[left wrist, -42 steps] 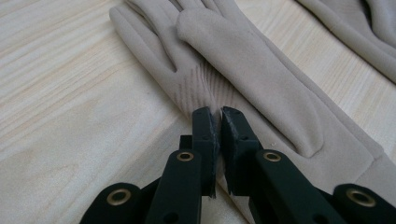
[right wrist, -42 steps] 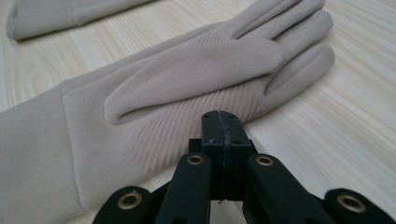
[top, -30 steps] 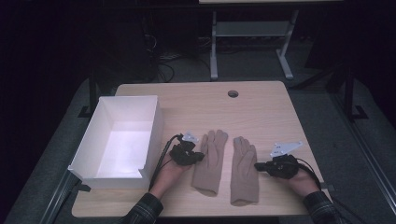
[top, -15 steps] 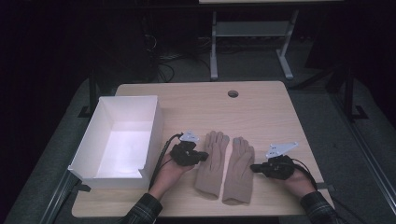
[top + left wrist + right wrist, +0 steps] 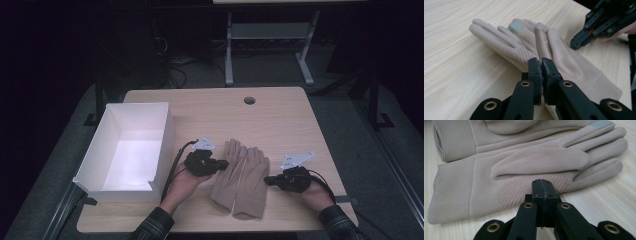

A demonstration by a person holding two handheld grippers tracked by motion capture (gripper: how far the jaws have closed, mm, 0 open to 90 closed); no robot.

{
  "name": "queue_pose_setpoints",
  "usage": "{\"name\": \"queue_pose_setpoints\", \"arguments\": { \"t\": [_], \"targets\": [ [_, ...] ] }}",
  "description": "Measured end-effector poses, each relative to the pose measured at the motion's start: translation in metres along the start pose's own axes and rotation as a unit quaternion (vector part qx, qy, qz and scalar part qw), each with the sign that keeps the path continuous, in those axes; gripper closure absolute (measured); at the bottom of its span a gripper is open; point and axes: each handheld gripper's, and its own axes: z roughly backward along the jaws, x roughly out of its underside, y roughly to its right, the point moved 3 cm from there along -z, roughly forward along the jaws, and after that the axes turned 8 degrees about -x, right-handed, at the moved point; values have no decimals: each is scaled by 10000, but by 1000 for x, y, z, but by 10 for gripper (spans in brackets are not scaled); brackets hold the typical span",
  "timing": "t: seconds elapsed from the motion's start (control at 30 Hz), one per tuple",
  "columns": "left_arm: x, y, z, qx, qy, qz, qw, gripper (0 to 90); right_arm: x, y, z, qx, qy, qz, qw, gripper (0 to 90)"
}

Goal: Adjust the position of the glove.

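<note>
Both grippers are seen with jaws pressed together and nothing held between them. The left gripper is positioned at the left edge of the left glove, its closed tips just at the fabric near the thumb base in the left gripper view. The right gripper is positioned at the right edge of the right glove, tips closed just short of the ribbed palm patch in the right gripper view.

The two beige knit gloves are laid flat side by side, slightly overlapping, on the wooden table, fingers pointing away from the person. A white open box stands to the left, near the left hand.

Compared with one second ago, both grippers have been drawn inward toward the glove pair, the right one most visibly. Neither glove has been shifted. It is judged that a grasp is being prepared; the jaws must be opened before either glove can be pinched and lifted
</note>
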Motion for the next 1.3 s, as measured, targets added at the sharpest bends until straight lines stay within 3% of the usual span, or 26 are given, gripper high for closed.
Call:
{"name": "queue_pose_setpoints", "arguments": {
  "t": [0.27,0.47,1.3],
  "targets": [
    [-5,6,7,179,193,-17,9997,863,-2,-2,-3,-15,-25,37,10000,899],
    [-7,11,2,230,170,1,9996,863,-3,-2,-5,-28,-19,30,10000,899],
    [-14,33,-20,473,58,-363,9982,863,-12,-8,-18,-169,-58,107,9998,899]
  ]
}}
